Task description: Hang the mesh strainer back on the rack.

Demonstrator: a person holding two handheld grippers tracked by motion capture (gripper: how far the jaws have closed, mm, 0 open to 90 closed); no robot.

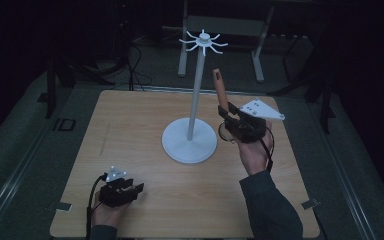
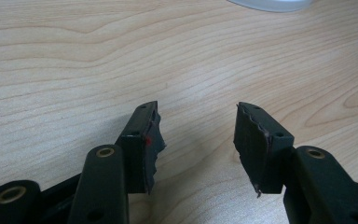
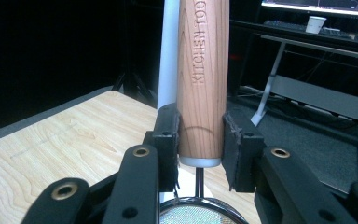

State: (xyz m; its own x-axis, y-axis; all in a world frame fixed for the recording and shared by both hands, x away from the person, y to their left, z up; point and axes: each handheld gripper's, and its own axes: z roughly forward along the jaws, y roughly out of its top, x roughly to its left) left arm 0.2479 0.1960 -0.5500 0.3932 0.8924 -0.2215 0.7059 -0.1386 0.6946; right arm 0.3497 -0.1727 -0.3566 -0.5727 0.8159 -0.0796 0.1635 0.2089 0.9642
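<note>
A white hanging stand [image 1: 192, 100] rises from a round base mid-table, its hooked crown [image 1: 203, 41] at the top. To its right, my right gripper [image 1: 228, 116] is shut on the wooden handle [image 1: 220, 87] of a small mesh strainer, handle upright. In the right gripper view the handle [image 3: 202, 79], stamped "KITCHEN TOOL", is clamped between the jaws, with the strainer's mesh rim [image 3: 199, 212] below and the stand's pole [image 3: 168, 56] just behind. My left gripper [image 1: 130, 189] rests low at the table's front left, open, its fingertips [image 2: 151, 135] over bare wood.
The wooden table [image 1: 145, 125] ends close behind the stand. Beyond it stand a metal desk frame [image 1: 220, 30], cables on the floor, and dark tripod legs at both sides. Bare tabletop lies at the left and centre front.
</note>
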